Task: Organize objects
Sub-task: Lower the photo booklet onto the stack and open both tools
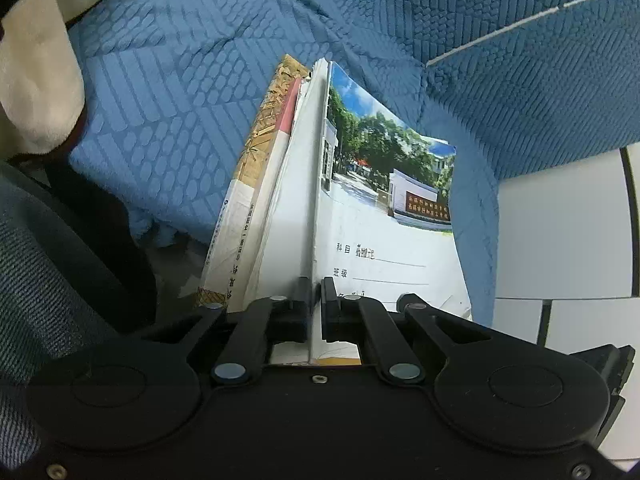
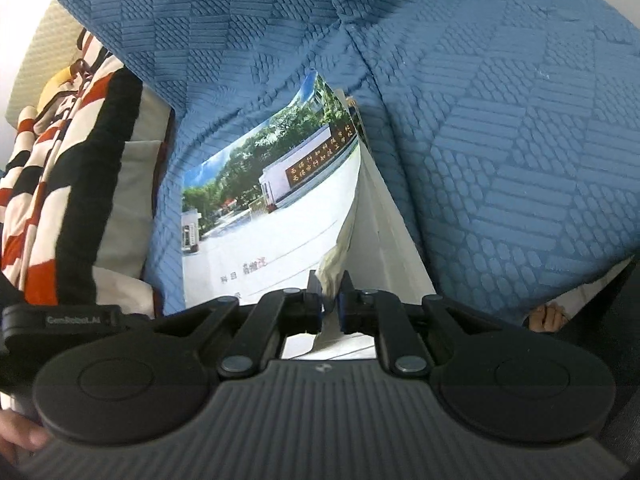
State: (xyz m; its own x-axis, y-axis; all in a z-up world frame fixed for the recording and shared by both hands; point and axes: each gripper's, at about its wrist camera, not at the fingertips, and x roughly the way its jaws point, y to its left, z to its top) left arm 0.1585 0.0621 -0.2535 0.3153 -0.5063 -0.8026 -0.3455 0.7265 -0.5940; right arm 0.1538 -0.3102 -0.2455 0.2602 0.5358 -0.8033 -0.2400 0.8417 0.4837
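Observation:
A thin notebook (image 1: 380,240) with a photo of trees and a gate on its white cover stands on edge against the blue quilted bedspread (image 1: 180,100). My left gripper (image 1: 315,284) is shut on its near edge. Beside it on the left leans a book (image 1: 256,152) with a gold patterned and pink cover. In the right wrist view the same notebook (image 2: 260,232) spreads to the left, and my right gripper (image 2: 329,276) is shut on a curled bundle of its pages, which fills the narrow gap between the pads. The bedspread (image 2: 500,140) rises behind and to the right.
White floor tiles (image 1: 560,220) show past the bed edge on the right. Denim cloth (image 1: 40,260) and a cream plush shape (image 1: 36,80) sit at the left. A red, black and white striped blanket (image 2: 60,180) lies left of the notebook. A hand (image 2: 20,440) holds the gripper.

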